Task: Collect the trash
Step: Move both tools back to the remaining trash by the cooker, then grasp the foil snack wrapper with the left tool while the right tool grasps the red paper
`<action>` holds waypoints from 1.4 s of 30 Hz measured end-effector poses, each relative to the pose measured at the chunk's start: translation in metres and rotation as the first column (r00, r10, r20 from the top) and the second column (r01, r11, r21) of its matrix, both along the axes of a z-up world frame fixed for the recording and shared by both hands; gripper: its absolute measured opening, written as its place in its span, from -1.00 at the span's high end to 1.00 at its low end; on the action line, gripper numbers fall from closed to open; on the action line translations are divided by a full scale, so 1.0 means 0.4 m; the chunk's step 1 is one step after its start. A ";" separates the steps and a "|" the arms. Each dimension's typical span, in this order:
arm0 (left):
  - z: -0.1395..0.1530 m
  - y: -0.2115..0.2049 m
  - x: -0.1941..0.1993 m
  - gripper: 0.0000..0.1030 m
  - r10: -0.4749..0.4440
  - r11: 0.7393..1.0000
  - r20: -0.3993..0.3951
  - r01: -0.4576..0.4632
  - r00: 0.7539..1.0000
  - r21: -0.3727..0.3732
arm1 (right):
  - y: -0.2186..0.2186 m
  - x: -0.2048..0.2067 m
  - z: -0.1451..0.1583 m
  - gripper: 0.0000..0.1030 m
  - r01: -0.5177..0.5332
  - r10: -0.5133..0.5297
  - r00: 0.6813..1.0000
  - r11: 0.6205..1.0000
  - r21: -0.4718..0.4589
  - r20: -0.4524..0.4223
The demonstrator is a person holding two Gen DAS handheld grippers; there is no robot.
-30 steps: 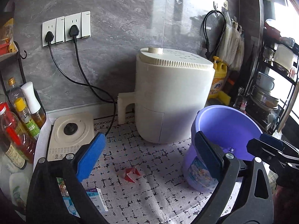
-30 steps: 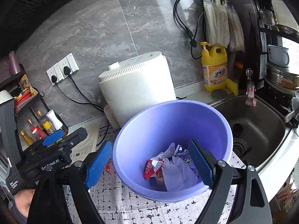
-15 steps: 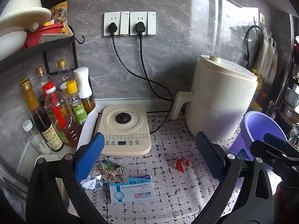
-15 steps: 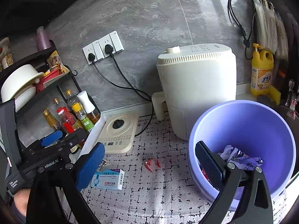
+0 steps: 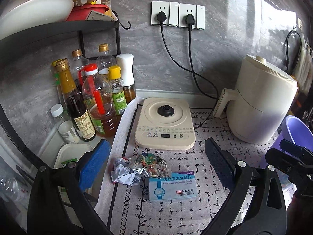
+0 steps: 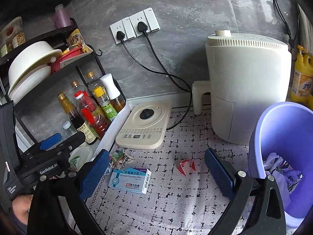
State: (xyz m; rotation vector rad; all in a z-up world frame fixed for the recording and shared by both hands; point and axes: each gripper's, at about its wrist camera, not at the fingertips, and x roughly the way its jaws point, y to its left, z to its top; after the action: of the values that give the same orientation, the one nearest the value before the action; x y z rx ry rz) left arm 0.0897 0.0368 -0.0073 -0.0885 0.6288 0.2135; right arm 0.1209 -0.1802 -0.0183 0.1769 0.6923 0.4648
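Your worktop is covered by a pale mat [image 6: 176, 199] printed with broken black lines. On it you have a crumpled foil wrapper [image 5: 144, 166] touching the top edge of a blue-and-white tablet box [image 5: 173, 187], and a small red scrap [image 6: 185, 166] lying apart from both, between the box and the purple bin [image 6: 283, 137]. Behind the litter sits a cream kettle base [image 5: 166, 125], with a white air fryer [image 6: 246, 86] beside it. Off the mat's left edge, a cluster of sauce and oil bottles [image 5: 93, 98] stands under the black shelf [image 5: 58, 29], which carries white bowls [image 5: 35, 9]
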 end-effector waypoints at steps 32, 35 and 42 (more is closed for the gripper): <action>-0.269 -0.004 0.153 -0.36 -0.010 0.999 -0.246 -0.001 0.969 -0.042 | 0.051 0.110 -0.229 -0.19 -0.129 0.113 0.973 0.989 -0.066 -0.203; -0.288 -0.021 0.168 -0.09 -0.041 0.999 -0.269 0.032 0.962 -0.036 | 0.047 0.116 -0.249 -0.19 -0.123 0.105 0.970 0.990 -0.067 -0.219; -0.324 -0.017 0.184 0.17 -0.040 0.999 -0.299 0.031 0.954 -0.036 | 0.043 0.133 -0.283 -0.19 -0.111 0.091 0.965 0.991 -0.070 -0.245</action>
State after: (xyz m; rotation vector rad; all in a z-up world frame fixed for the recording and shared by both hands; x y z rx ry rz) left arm 0.1634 0.0302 -0.1368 -0.0750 0.9359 0.1840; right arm 0.1741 -0.1628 -0.1314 0.1208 0.9610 0.5163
